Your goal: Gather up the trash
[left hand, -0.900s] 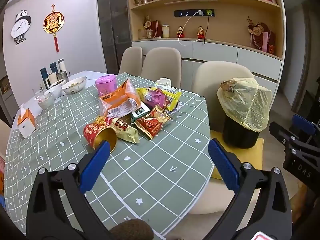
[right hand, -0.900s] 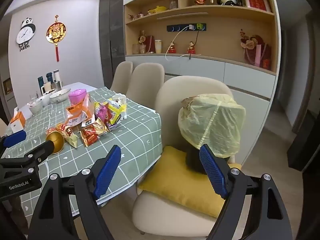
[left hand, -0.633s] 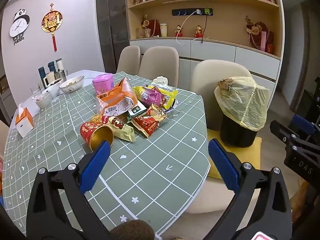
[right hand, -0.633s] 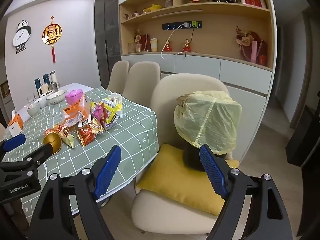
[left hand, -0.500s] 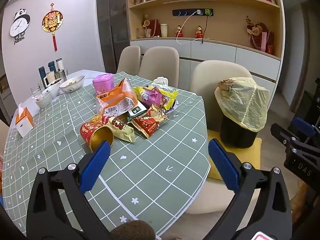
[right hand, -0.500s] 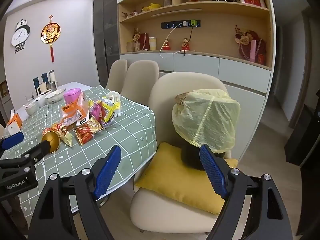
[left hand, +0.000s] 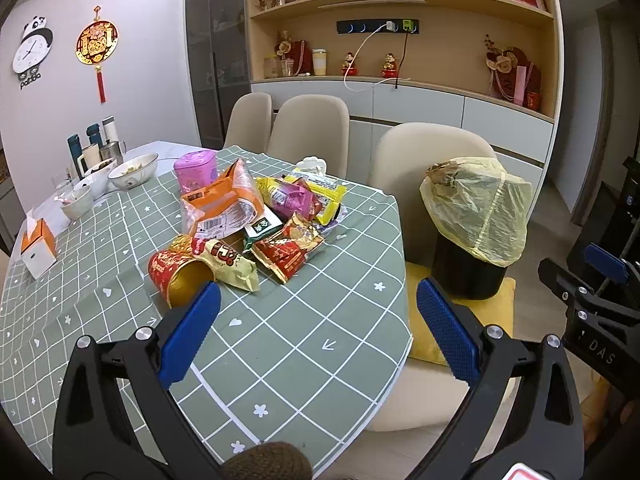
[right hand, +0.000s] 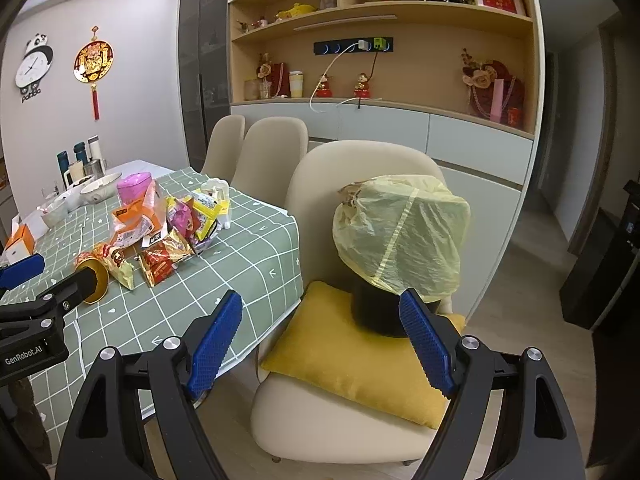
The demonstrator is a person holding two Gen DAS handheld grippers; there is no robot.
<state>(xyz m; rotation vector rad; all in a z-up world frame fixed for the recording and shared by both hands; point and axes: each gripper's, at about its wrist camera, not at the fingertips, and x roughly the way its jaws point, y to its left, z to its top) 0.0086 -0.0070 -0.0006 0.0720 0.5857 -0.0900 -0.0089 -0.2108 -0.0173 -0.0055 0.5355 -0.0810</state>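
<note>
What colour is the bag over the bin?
Pale yellow bag, clearest in the right wrist view.

Bin [left hand: 466, 276] opening hidden under yellow bag [left hand: 476, 204], contents indiscernible

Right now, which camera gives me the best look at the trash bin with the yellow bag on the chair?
The right wrist view: the trash bin sits near the centre, large, just beyond the open right gripper. The left wrist view shows it smaller, off to the right, past the table edge.
</note>
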